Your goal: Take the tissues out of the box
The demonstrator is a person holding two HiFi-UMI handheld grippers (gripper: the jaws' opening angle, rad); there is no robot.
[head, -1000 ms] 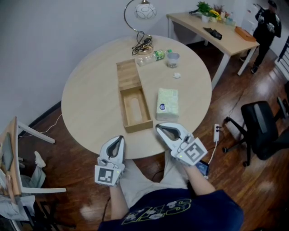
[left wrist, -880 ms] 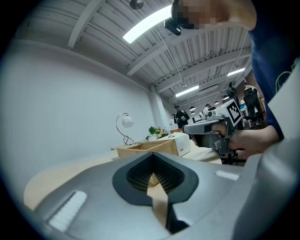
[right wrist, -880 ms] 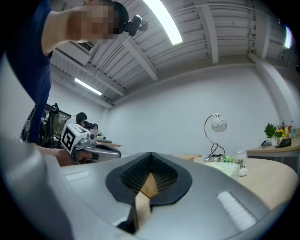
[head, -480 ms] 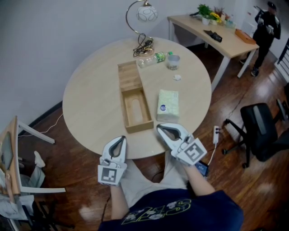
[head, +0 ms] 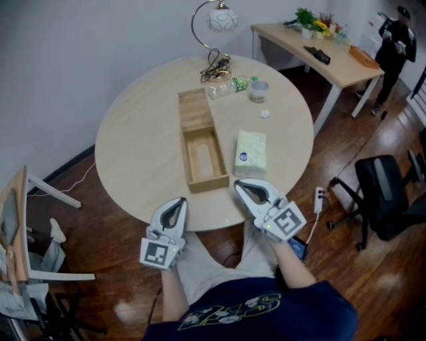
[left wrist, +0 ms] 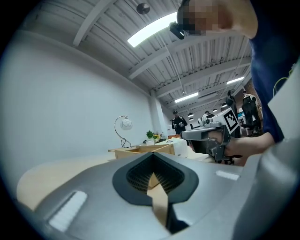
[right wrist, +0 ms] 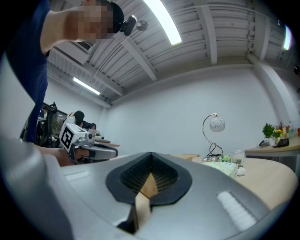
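Observation:
A pale green tissue pack point(head: 251, 152) lies flat on the round table point(head: 140, 146), just right of an open wooden box point(head: 205, 158) whose tray looks empty. The box's lid point(head: 195, 106) lies beyond it. My left gripper point(head: 176, 202) hovers at the table's near edge, short of the box's near left corner, jaws together and holding nothing. My right gripper point(head: 241, 187) is shut and empty too, just short of the pack. In the right gripper view the pack point(right wrist: 218, 160) shows ahead to the right; in the left gripper view the box point(left wrist: 143, 150) stands ahead.
At the table's far side are a lamp point(head: 219, 18), cables point(head: 218, 66), a plastic bottle point(head: 229, 84), a cup point(head: 259, 90) and a crumpled tissue point(head: 264, 113). A desk point(head: 313, 46), a person point(head: 394, 40) and an office chair point(head: 386, 193) are to the right.
The head view has shifted slightly, so the table sits a little further right. Both grippers remain at the near table edge, still shut.

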